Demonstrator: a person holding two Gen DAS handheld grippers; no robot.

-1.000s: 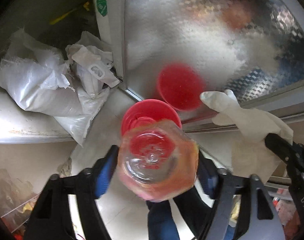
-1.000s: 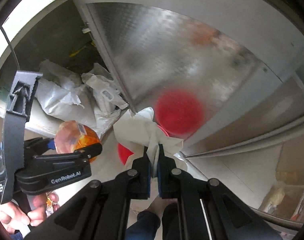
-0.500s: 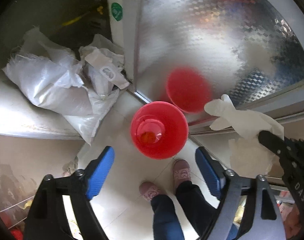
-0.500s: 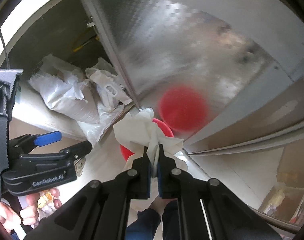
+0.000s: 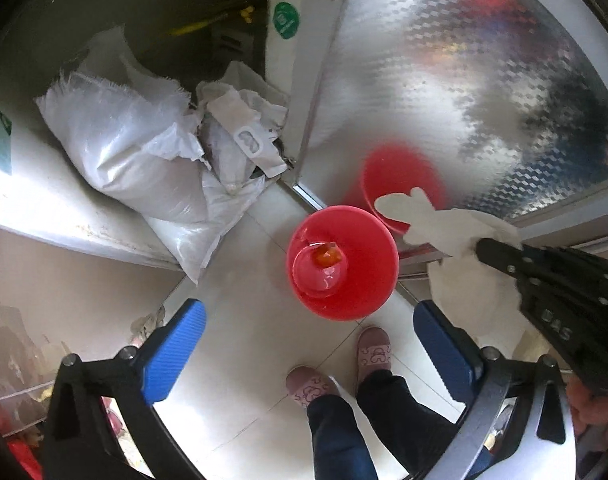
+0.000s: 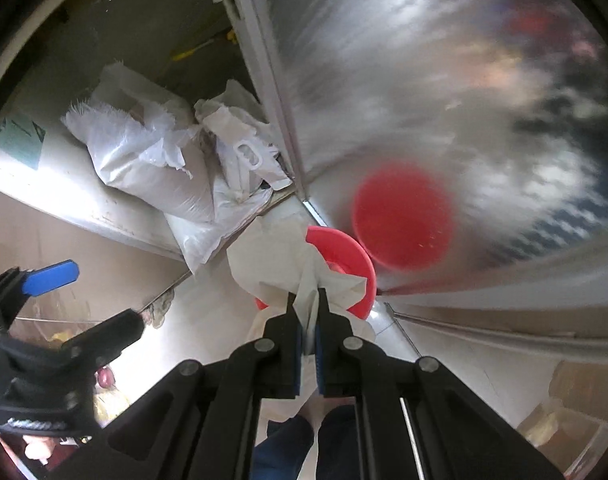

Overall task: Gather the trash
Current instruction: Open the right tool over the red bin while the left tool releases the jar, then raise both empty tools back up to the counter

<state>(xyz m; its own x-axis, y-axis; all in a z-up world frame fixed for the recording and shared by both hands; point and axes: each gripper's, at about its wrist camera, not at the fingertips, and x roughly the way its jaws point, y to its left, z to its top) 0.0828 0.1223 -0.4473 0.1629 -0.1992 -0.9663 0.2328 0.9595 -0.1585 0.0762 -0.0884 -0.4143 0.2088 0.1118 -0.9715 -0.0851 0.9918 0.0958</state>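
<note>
A red bin [image 5: 356,296] stands on the pale tiled floor, with a clear bottle with an orange label [image 5: 326,258] lying inside it. My left gripper [image 5: 308,344] is open and empty, high above the bin. My right gripper [image 6: 308,312] is shut on a crumpled white tissue [image 6: 271,268], held above the bin's rim [image 6: 360,264]. In the left wrist view the tissue [image 5: 436,224] hangs at the bin's right edge, with the right gripper [image 5: 544,280] behind it.
White plastic sacks and bags [image 5: 143,160] are piled at the left on a ledge. A shiny patterned metal door [image 5: 464,80] behind the bin mirrors it. The person's feet in pink slippers [image 5: 336,368] stand just below the bin.
My left gripper opened and let the bottle drop into the red bin, then rose. My right gripper keeps hold of the tissue and has shifted closer over the bin.
</note>
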